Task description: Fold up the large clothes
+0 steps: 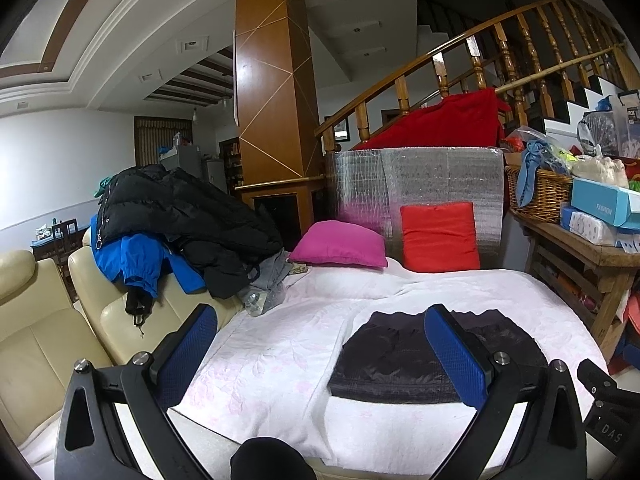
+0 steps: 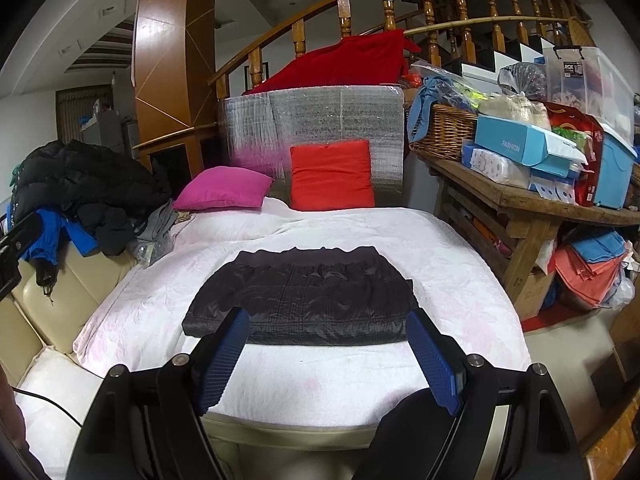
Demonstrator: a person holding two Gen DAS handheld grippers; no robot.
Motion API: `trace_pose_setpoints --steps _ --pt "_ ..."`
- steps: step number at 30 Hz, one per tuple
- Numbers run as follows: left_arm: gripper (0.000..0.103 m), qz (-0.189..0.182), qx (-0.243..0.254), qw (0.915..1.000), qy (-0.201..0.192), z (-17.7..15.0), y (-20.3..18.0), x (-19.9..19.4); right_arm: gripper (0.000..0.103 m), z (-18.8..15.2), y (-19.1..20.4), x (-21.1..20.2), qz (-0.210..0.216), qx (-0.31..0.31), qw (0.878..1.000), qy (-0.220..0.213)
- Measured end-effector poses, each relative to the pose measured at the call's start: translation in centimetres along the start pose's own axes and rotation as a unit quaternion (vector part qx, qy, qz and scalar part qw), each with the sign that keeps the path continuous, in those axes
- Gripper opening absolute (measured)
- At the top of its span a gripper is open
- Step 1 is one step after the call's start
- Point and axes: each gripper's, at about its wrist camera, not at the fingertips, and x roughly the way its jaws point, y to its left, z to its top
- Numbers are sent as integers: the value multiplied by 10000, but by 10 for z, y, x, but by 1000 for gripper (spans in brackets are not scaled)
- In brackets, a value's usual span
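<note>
Both sets of tongs hang empty over the near edge of the sofa. The right gripper (image 2: 328, 356) stands spread wide with nothing between its blue pads, and the left gripper (image 1: 320, 356) is spread just as wide, also holding nothing.

Just ahead of the right tongs lies the dark quilted jacket (image 2: 304, 300) — already folded into a neat flat rectangle on the white floral cover (image 2: 304, 384), its gathered hem turned away from the tongs. From the left tongs it sits ahead and off to the right. This piece looks finished, I judge; neither pad touches it.

Further out, left of both tongs, the work that is left — a heap over the cream sofa back, a black puffer coat (image 1: 180, 208) on top, a blue jacket (image 1: 136, 260) under it, some grey cloth (image 1: 268, 284) spilling onto the cover. All unfolded.

Beyond the folded jacket, a magenta cushion (image 2: 224, 190) and a red cushion (image 2: 332, 176) rest against a silver panel.
</note>
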Motion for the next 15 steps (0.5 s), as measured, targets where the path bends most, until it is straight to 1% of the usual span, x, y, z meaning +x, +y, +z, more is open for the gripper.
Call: trace_pose_setpoints --steps 15 --pt "103 -10 21 10000 80 -6 1 3 84 -2 -2 5 -19 58 10000 61"
